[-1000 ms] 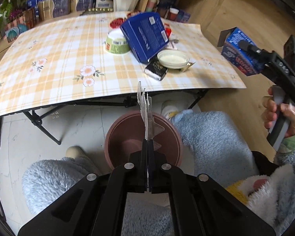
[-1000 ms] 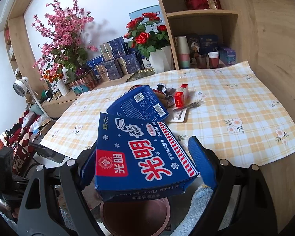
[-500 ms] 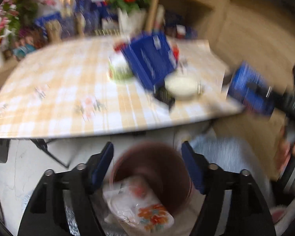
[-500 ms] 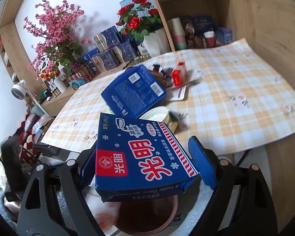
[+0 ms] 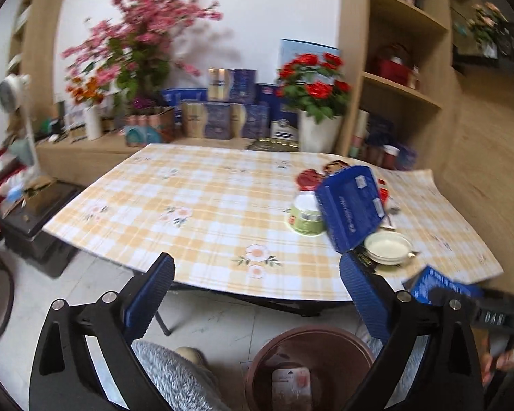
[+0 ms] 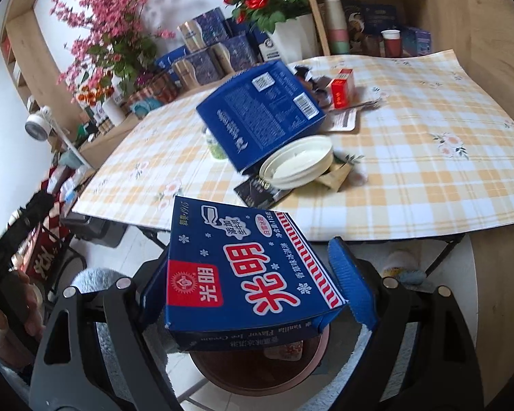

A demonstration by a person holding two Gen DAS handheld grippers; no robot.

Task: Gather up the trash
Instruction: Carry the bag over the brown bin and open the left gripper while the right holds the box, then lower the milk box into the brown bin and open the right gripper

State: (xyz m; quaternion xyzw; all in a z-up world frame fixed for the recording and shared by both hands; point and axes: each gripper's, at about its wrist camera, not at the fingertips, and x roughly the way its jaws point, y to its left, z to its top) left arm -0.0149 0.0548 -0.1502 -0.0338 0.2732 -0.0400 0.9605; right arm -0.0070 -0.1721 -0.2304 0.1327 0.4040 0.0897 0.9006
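Both wrist views face table (image 5: 202, 212) from low; share bin (image 6: 257, 370).

Black left gripper (image 5: 257, 294) frame, ribbed blue pads (image 5: 150, 294), silver screws.

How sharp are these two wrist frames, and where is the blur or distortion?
Left wrist: motion blur smears the pink blossoms and shelves; table edges bow from fisheye. Right wrist: ice-cream box print crisp, background flowers slightly soft.
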